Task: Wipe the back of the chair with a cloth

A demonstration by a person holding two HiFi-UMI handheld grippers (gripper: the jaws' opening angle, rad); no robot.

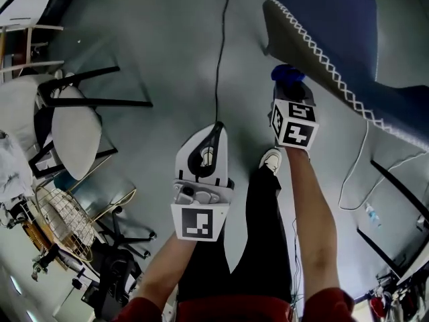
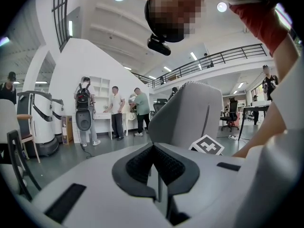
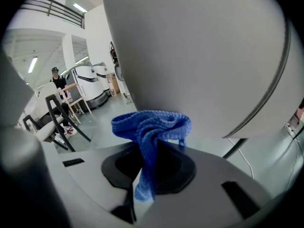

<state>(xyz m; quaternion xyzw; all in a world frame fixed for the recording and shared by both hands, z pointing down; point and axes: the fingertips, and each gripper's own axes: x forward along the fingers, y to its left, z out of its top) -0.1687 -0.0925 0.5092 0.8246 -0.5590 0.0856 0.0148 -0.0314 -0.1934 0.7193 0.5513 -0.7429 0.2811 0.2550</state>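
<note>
The cloth (image 3: 152, 127) is a blue, coarse-knit rag. It is bunching into a loose, folded wad at the centre of the right gripper view, with one tail hanging down through the jaws. The right gripper (image 3: 149, 160) is clamping it: the two dark, ribbed pads are pinching the tail between them, and the wad is standing above their tips. In the head view the same cloth (image 1: 286, 72) is showing as a small blue lump at the upper right, at the tip of the right gripper (image 1: 289, 91), just beside the lower edge of the chair (image 1: 315, 52).

The chair's back is reading as a smooth, matte grey shell with a rounded edge, and it is filling the upper half of the right gripper view (image 3: 199, 56). From above, its grey edge is carrying a white zigzag stitch, with blue padding lying beyond it. The wad is sitting right against this grey face, though I cannot tell whether it is actually pressing on it.

The left gripper (image 1: 213, 131) is hanging at the centre of the head view, over the grey floor (image 1: 161, 39). In its own view the left gripper's (image 2: 156, 161) textured black pads are meeting at the tips with nothing between them. The chair's grey back (image 2: 190, 113) is rising behind them at centre right.
</note>
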